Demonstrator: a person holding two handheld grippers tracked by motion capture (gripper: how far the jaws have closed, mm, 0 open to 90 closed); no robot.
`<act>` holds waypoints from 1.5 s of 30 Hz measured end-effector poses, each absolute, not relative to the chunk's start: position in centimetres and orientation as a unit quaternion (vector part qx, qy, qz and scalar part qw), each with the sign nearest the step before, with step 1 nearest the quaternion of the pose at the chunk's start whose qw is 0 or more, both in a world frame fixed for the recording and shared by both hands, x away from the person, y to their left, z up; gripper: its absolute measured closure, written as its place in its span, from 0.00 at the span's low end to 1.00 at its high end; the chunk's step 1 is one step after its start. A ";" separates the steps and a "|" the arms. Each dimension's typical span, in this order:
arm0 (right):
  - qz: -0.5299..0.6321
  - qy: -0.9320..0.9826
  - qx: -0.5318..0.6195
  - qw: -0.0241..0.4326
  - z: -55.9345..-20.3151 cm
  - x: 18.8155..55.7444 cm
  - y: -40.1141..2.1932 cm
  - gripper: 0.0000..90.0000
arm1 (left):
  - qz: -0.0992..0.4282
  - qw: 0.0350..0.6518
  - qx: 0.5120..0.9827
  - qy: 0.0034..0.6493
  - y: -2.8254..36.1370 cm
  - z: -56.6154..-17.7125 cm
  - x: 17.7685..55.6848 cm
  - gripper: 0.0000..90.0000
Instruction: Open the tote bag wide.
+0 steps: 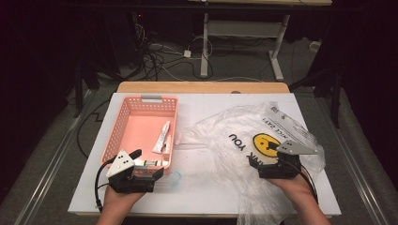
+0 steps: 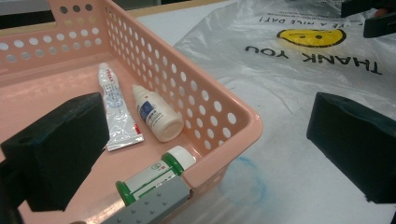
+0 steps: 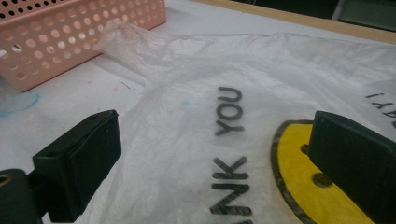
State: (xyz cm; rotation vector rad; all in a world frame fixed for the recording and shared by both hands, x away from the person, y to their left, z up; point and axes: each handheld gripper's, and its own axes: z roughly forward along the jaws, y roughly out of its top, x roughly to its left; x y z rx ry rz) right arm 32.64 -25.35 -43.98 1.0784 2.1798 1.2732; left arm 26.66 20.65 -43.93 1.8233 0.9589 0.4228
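Observation:
A pink perforated basket [image 1: 118, 125] stands at the table's left. In it lie a white tube [image 2: 114, 112], a small white bottle [image 2: 156, 114] and a green-capped bottle [image 2: 156, 175] against the near wall. My left gripper [image 1: 149, 164] is open and straddles the basket's near right corner [image 2: 233, 122], one jaw inside and one outside. A crumpled clear plastic bag [image 1: 220, 136] with a yellow smiley and "THANK YOU" print lies at the right. My right gripper [image 1: 267, 160] hovers open just over the bag's print [image 3: 229, 112], with nothing between its pads.
A small clear, blue-tinted object [image 1: 174, 178] lies on the white table cover [image 1: 197, 105] just beyond the basket's near right corner. The bag spills over the table's front edge. Beyond the far edge are a desk frame and cables on the floor.

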 end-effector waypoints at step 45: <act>0.341 0.875 0.323 0.120 -48.1 32.7 -17.8 0.40 | 0.174 0.501 0.751 0.394 20.9 -43.9 26.5 0.00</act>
